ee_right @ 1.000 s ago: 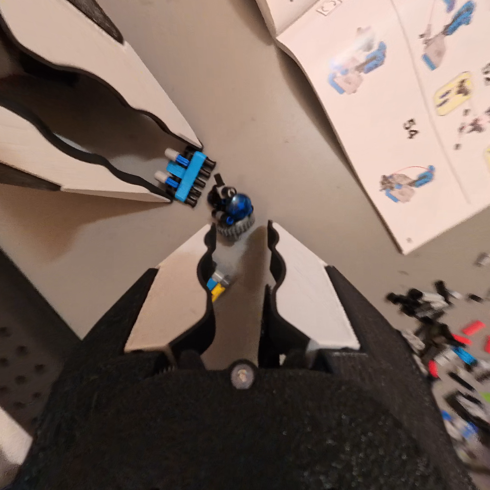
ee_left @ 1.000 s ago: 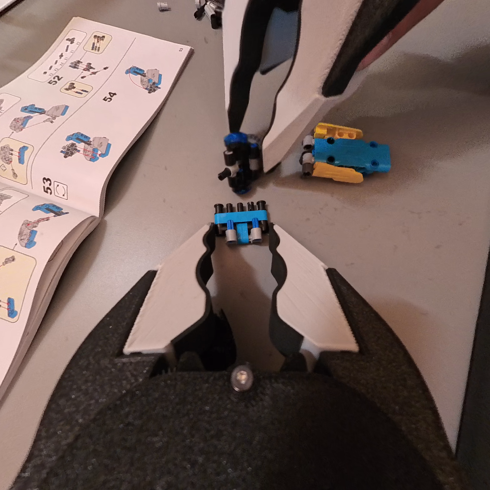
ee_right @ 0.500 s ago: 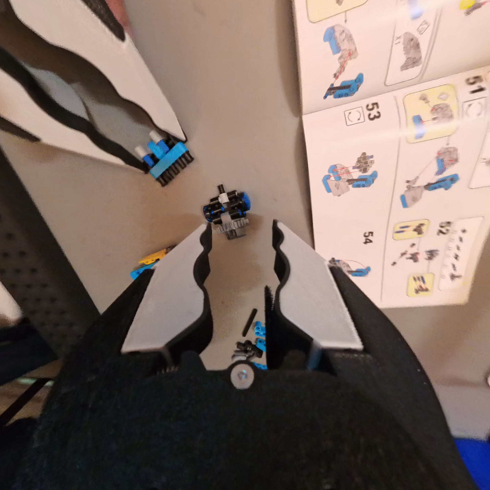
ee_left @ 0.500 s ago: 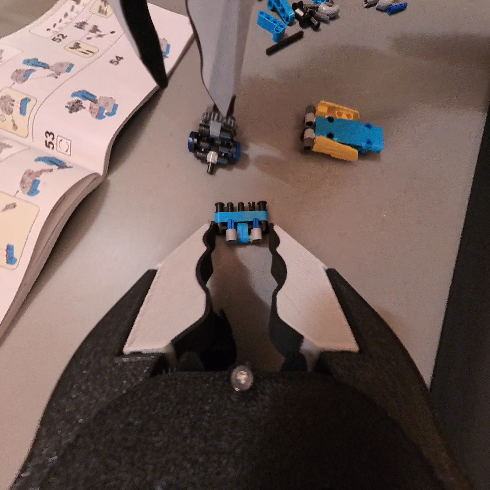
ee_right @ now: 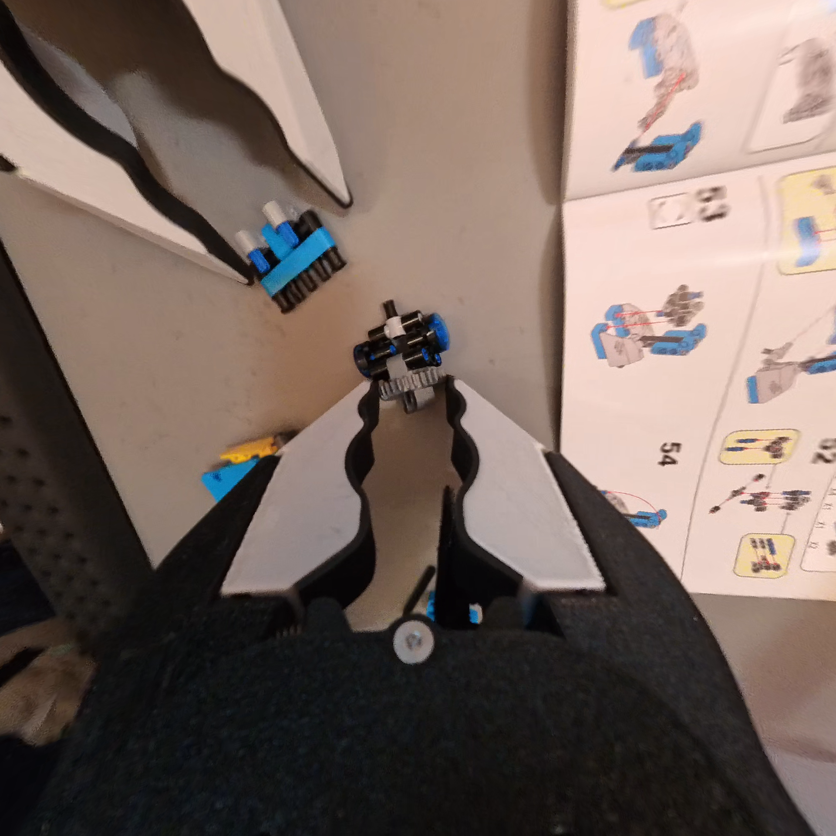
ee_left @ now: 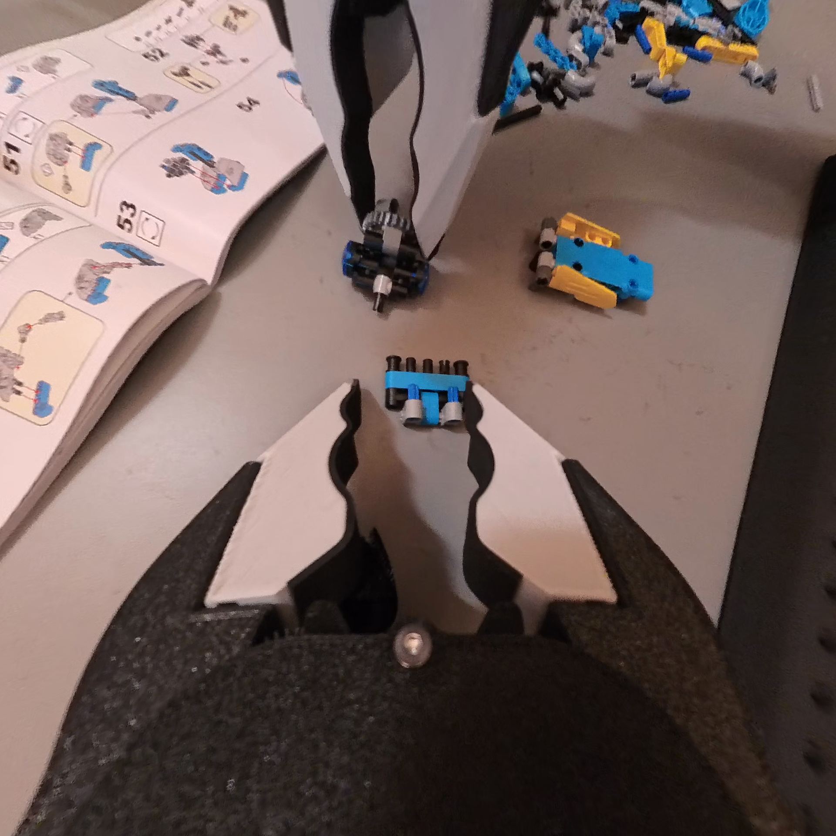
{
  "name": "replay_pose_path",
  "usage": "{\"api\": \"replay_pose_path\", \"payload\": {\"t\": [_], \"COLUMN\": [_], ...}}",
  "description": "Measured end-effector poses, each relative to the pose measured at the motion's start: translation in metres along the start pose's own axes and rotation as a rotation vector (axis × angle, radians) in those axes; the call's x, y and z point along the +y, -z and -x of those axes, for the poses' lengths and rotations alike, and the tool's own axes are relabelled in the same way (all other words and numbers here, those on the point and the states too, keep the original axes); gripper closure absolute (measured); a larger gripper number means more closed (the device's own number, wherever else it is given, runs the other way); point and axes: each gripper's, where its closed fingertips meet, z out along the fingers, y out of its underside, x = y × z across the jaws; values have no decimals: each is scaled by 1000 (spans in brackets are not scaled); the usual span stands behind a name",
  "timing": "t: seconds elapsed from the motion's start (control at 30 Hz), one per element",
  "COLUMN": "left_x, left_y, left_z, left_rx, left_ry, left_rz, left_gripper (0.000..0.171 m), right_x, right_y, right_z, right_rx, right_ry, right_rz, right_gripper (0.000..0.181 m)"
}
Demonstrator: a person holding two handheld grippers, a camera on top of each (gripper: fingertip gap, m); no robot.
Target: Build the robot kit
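the left gripper (ee_left: 411, 398), jaws open, has let go the blue pin beam (ee_left: 425, 391) on the bench (ee_left: 633, 407), while the right gripper (ee_right: 409, 384), jaws narrowly open around the black gear assembly (ee_right: 400, 348), should close squarely on its grey gear.

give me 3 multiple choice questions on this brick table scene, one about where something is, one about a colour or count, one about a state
1. Where does the blue and yellow assembly lie in the left wrist view?
A. on the instruction booklet
B. on the table, right of the black gear assembly
C. between the left gripper's fingers

2. What colour is the beam of the small pin assembly?
A. red
B. blue
C. green

3. How is the left gripper?
A. open, with the pin assembly at its tips
B. shut on the booklet
C. shut, with nothing in it

Answers:
1 B: it lies on bare table, right of the black gear assembly.
2 B: its crossbar is bright blue.
3 A: its fingers stand apart.
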Motion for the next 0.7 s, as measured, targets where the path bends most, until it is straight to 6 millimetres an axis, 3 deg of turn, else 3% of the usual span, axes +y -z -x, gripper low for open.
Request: {"api": "replay_pose_path", "payload": {"t": [0.13,0.23,0.33,0.4,0.53,0.7], "left_x": [-22,-52,-65,-63,-58,-53], "left_y": [16,40,56,56,53,47], "left_z": [7,-1,5,7,0,-6], "left_rx": [45,264,357,321,308,339], "left_ry": [130,319,420,367,277,197], "left_rz": [-139,-342,-451,-442,-378,-300], "left_gripper": [130,129,133,160,155,155], "right_x": [-45,-67,-70,-74,-69,-63], "right_y": [28,48,45,50,46,39], "right_z": [11,27,37,43,50,53], "right_rx": [0,94,164,113,-76,-56], "right_ry": [-32,50,72,22,-85,-95], "right_rz": [-412,-701,-802,-910,-996,-977], "right_gripper": [152,152,152,153,153,153]}}
